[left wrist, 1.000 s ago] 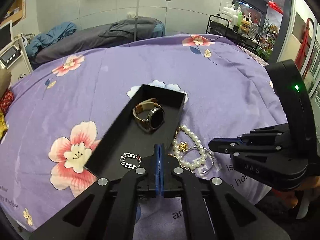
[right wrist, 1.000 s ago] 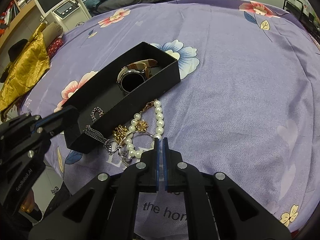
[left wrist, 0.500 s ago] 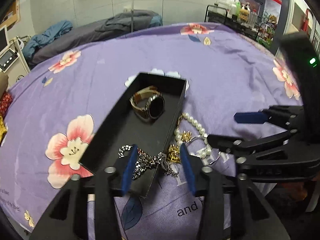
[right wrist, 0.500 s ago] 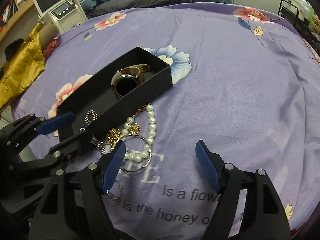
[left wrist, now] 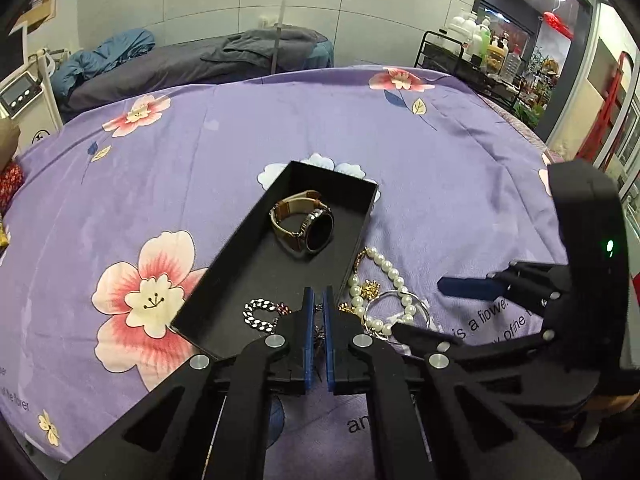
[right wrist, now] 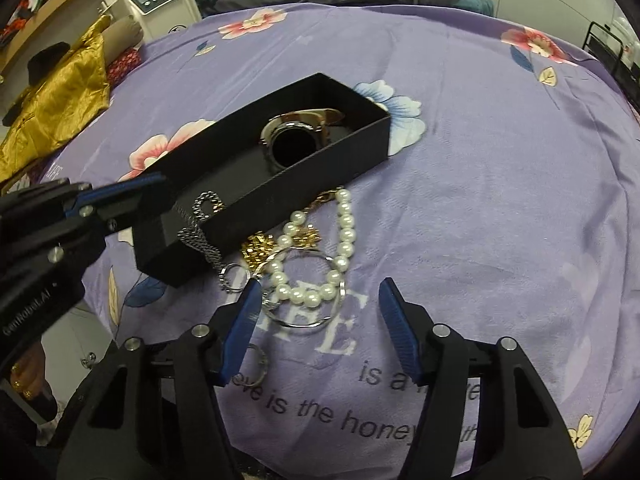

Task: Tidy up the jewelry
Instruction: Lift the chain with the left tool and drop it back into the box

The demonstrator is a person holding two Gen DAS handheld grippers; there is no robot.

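Purple floral bedspread (right wrist: 500, 168): right gripper (right wrist: 320, 320) gapes before pearls (right wrist: 344, 232); only left view shows left gripper (left wrist: 317, 334) pinching silver chain (left wrist: 260, 314).

One black box (right wrist: 280, 184), one watch (left wrist: 304, 228), one pearl bracelet (right wrist: 344, 232), two tongs.

The left tool (left wrist: 317, 312) has closed again on the silver chain (left wrist: 262, 314).

Both grippers matte black plastic, angular arms with triangular cut-outs, silver round screws at the joints, blue ribbed pads (right wrist: 394, 322) lining the fingers. Left gripper (left wrist: 316, 300) carries white lettering on its side; right gripper (right wrist: 318, 304) body shows a small green light. Bare skin with a ring visible beneath the left gripper.
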